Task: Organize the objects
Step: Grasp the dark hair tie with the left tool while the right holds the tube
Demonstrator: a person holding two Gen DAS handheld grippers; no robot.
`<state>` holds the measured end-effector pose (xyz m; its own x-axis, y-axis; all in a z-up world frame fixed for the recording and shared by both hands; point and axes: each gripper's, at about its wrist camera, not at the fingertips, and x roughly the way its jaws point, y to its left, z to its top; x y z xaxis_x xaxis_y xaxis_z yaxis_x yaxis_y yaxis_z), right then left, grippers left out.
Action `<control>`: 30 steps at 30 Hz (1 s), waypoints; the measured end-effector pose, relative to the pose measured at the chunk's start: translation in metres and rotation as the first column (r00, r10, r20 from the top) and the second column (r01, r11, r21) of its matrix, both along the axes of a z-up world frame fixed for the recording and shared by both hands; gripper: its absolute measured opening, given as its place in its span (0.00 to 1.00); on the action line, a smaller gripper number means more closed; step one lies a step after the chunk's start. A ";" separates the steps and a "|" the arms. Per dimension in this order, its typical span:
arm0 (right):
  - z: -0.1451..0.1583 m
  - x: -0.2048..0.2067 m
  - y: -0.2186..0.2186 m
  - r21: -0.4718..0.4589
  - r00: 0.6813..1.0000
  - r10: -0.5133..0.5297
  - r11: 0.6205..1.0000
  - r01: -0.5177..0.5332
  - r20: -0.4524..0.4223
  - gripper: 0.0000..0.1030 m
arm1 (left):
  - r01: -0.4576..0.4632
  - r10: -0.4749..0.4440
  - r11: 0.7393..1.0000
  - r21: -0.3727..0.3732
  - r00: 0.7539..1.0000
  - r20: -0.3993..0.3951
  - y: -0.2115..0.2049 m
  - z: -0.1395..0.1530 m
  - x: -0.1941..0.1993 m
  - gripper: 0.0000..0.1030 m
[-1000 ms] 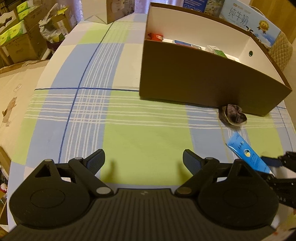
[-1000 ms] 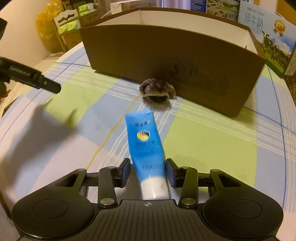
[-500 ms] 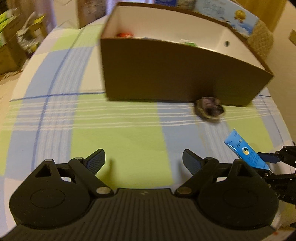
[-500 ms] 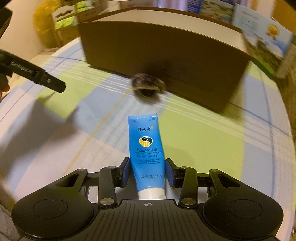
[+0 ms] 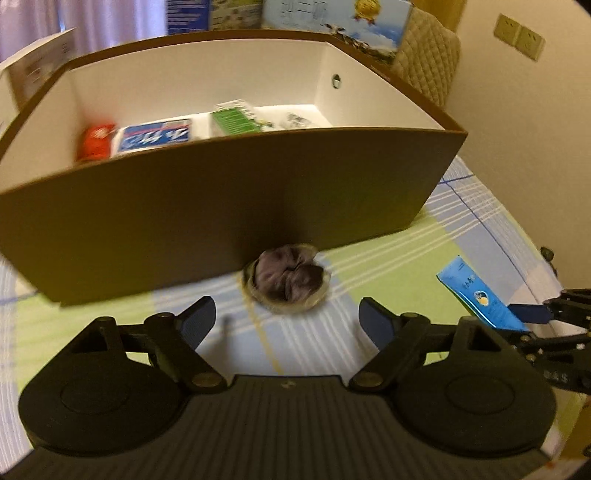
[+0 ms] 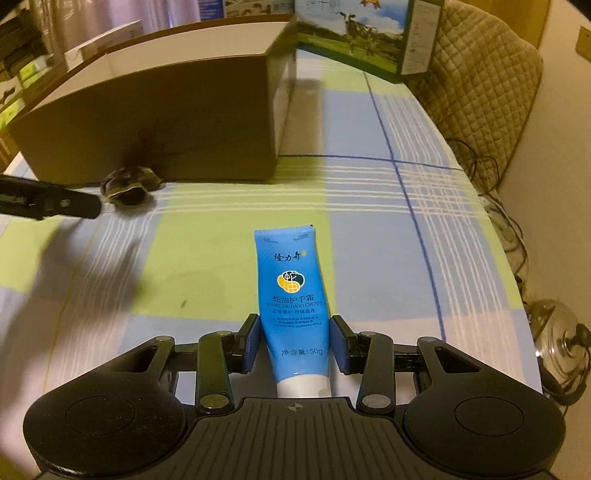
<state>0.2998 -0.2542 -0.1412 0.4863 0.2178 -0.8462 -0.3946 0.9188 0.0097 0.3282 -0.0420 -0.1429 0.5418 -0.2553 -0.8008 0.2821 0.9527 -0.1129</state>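
Note:
A blue hand cream tube is clamped between my right gripper's pads and held above the checked tablecloth; it also shows in the left wrist view. My left gripper is open and empty, aimed at a dark scrunchie lying against the front wall of the brown box. The scrunchie and box also show in the right wrist view, with a left finger beside the scrunchie.
The box holds a red packet, a blue-white packet and a green carton. Milk cartons stand behind the box. A quilted chair and a metal pot sit right of the table.
My left gripper has swung right and closer to the box, now centred on the scrunchie. My right gripper has lifted the tube and turned right.

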 end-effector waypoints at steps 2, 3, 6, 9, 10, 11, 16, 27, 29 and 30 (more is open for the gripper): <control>0.001 0.001 -0.001 0.001 1.000 0.001 1.000 -0.001 0.001 0.36 | 0.016 -0.016 0.999 0.031 1.000 -0.007 -0.008 -0.004 0.010 0.72; 0.001 -0.001 -0.003 0.001 1.000 0.001 1.000 -0.001 0.002 0.36 | 0.019 -0.019 0.999 0.036 1.000 -0.007 -0.011 -0.006 0.014 0.68; 0.000 -0.002 -0.001 0.004 1.000 -0.001 1.000 0.001 0.004 0.36 | 0.009 -0.009 0.999 0.037 1.000 -0.012 -0.014 -0.012 0.024 0.64; -0.001 -0.001 -0.001 0.006 1.000 0.002 1.000 -0.002 0.002 0.36 | 0.000 0.001 0.999 0.040 1.000 -0.017 -0.015 -0.017 0.028 0.57; -0.001 -0.001 -0.001 0.007 1.000 0.005 1.000 -0.005 0.000 0.36 | 0.001 0.000 0.999 0.041 1.000 -0.019 -0.014 -0.018 0.029 0.53; -0.002 0.000 -0.001 0.008 1.000 0.007 1.000 -0.007 -0.002 0.36 | -0.001 0.002 0.999 0.046 1.000 -0.022 -0.014 -0.019 0.030 0.53; -0.003 0.003 -0.001 0.003 1.000 0.015 1.000 -0.015 -0.010 0.36 | -0.007 0.008 0.999 0.034 1.000 -0.025 -0.007 -0.020 0.029 0.32; -0.004 -0.002 0.012 0.024 0.994 0.104 0.994 -0.103 -0.021 0.36 | -0.042 0.043 0.999 0.019 0.996 -0.072 0.029 -0.010 -0.022 0.01; -0.004 -0.006 0.019 0.030 0.991 0.133 0.991 -0.132 -0.020 0.36 | -0.067 0.067 0.998 0.009 0.994 -0.089 0.041 -0.010 -0.036 0.01; -0.005 -0.009 0.023 0.033 0.988 0.150 0.988 -0.150 -0.019 0.36 | -0.078 0.079 0.997 0.011 0.992 -0.094 0.046 -0.010 -0.043 0.01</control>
